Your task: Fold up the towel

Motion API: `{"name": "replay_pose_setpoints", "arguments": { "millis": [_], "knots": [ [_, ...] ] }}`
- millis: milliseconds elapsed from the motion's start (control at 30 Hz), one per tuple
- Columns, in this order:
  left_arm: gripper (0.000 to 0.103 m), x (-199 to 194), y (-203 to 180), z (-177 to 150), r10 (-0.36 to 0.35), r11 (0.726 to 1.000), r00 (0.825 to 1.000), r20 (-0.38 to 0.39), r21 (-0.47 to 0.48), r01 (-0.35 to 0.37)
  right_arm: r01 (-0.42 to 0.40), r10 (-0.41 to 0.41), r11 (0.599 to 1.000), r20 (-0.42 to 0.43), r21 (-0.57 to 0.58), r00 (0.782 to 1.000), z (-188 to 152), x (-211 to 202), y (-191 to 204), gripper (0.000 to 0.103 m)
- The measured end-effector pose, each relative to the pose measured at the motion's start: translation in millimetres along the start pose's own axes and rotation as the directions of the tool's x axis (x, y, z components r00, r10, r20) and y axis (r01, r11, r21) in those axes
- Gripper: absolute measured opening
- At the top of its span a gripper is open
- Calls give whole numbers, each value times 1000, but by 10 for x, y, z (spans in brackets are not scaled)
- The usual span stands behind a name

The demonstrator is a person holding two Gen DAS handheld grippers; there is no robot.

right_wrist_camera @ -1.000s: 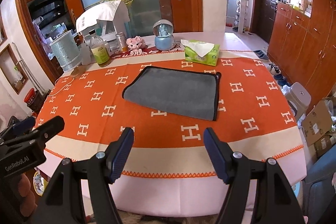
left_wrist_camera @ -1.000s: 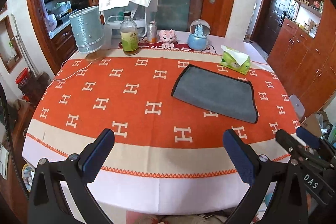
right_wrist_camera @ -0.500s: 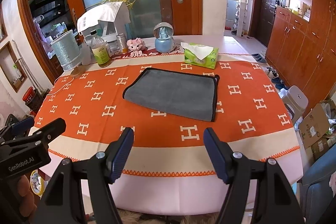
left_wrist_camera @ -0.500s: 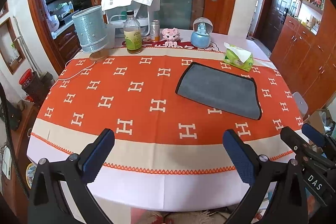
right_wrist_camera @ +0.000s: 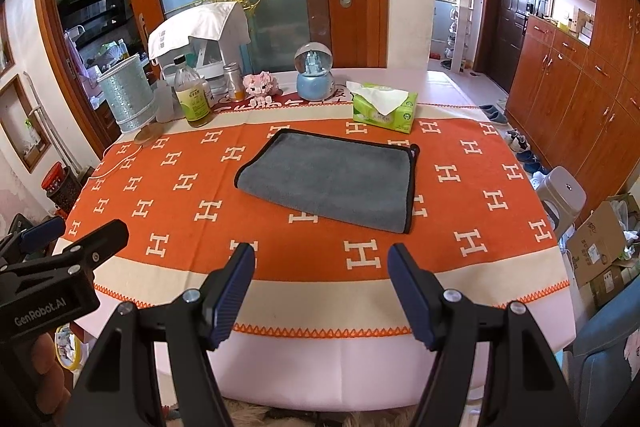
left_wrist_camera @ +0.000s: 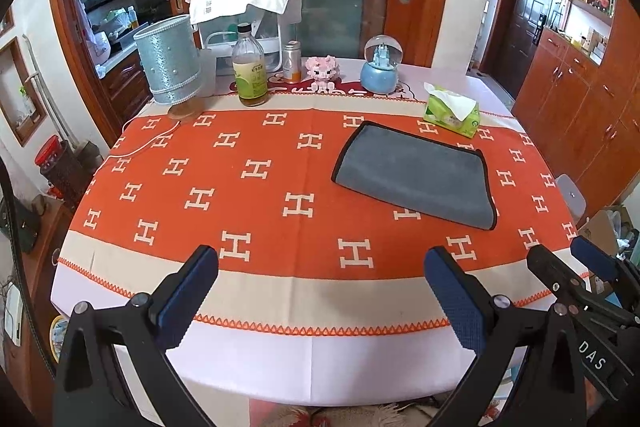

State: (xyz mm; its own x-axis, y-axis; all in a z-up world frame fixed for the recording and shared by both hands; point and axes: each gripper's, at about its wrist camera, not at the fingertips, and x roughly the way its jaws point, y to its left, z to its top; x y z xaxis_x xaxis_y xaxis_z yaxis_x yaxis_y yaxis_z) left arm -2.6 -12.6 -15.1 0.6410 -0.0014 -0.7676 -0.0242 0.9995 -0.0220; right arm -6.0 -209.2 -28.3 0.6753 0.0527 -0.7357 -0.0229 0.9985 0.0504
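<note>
A grey towel [left_wrist_camera: 416, 173] with a black hem lies folded flat on the orange H-pattern tablecloth [left_wrist_camera: 248, 187], right of centre; it also shows in the right wrist view [right_wrist_camera: 332, 179]. My left gripper [left_wrist_camera: 320, 287] is open and empty, held above the table's near edge, well short of the towel. My right gripper [right_wrist_camera: 322, 285] is open and empty, also at the near edge, in line with the towel. The right gripper shows in the left wrist view [left_wrist_camera: 568, 267], the left gripper in the right wrist view [right_wrist_camera: 76, 247].
Along the far edge stand a blue-grey cylinder holder [left_wrist_camera: 168, 61], a bottle [left_wrist_camera: 250, 67], a small can [left_wrist_camera: 292, 63], a pink toy [left_wrist_camera: 322, 71], a snow globe [left_wrist_camera: 380, 65] and a green tissue pack [left_wrist_camera: 452, 113]. A grey stool [right_wrist_camera: 560, 193] and cardboard box [right_wrist_camera: 600, 243] stand right.
Both grippers have drawn back and risen a little from the table; the towel looks farther away. Both stay open and the towel has not moved.
</note>
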Motion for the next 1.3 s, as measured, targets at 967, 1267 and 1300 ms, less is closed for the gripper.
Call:
{"name": "replay_pose_setpoints", "arguments": {
  "millis": [967, 1267, 1300],
  "knots": [
    [102, 53, 6, 42, 7, 1000, 1000, 1, 20, -7, -8, 8, 1000, -21, -10, 1000, 23, 116, 35, 69],
    [102, 70, 8, 21, 7, 1000, 1000, 1, 19, -7, -10, 10, 1000, -22, -14, 1000, 14, 139, 35, 69],
    [102, 71, 8, 23, 6, 1000, 1000, 1, 19, -6, -11, 11, 1000, -21, -14, 1000, 13, 129, 38, 69]
  ]
}}
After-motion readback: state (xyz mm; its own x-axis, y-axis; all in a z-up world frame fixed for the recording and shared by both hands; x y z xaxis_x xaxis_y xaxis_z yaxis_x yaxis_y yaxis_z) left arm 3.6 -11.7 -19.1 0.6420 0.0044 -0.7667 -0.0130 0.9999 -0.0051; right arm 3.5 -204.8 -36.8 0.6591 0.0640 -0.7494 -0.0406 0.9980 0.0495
